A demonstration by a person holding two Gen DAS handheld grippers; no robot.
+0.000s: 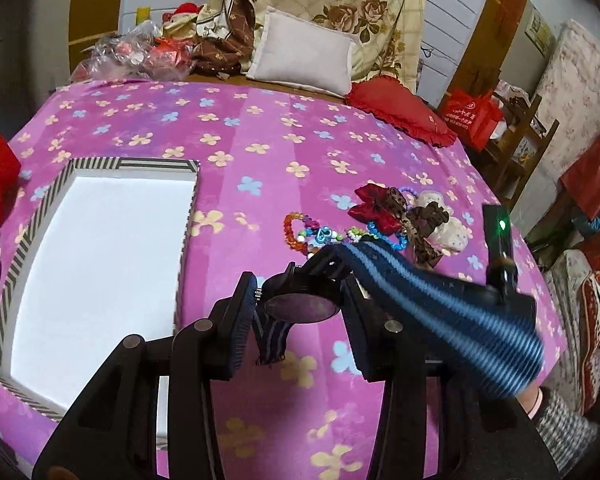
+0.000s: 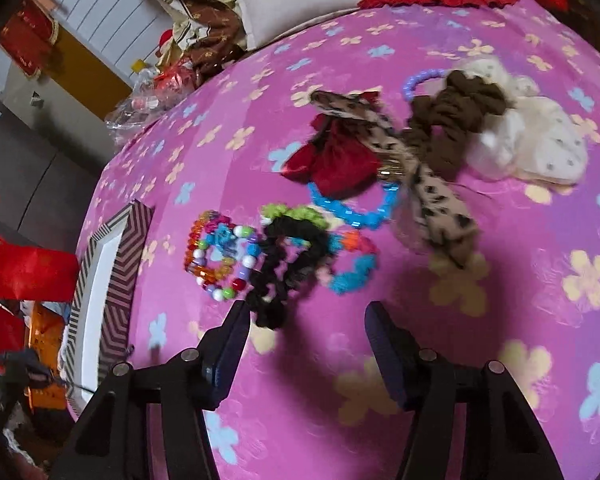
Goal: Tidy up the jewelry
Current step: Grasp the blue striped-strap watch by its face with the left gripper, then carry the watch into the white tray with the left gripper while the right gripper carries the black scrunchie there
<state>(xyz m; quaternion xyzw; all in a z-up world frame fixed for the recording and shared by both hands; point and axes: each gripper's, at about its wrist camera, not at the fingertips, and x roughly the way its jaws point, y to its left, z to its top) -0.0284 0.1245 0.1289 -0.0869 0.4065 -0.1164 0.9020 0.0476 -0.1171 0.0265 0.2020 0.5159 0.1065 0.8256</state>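
My left gripper (image 1: 300,285) is shut on a wristwatch (image 1: 300,308); its round face sits between the pads and its blue striped strap (image 1: 440,308) swings out to the right, blurred. A white box with a striped rim (image 1: 32,216) lies open on the pink flowered bedspread, left of the watch. In the right wrist view my right gripper (image 2: 306,312) stands open just above the bedspread, nothing between its pads. A black scrunchie (image 2: 284,260) ends beside its left fingertip (image 2: 236,320). Bead bracelets (image 2: 216,256), a blue bracelet (image 2: 356,212) and bows (image 2: 336,160) lie beyond.
The box's rim (image 2: 112,260) shows at the left of the right wrist view. Pillows (image 1: 304,56), a red cushion (image 1: 400,108) and plastic bags (image 1: 132,56) line the far side of the bed. A grey knit sleeve (image 1: 560,424) is at the lower right. Red bags and furniture stand beside the bed.
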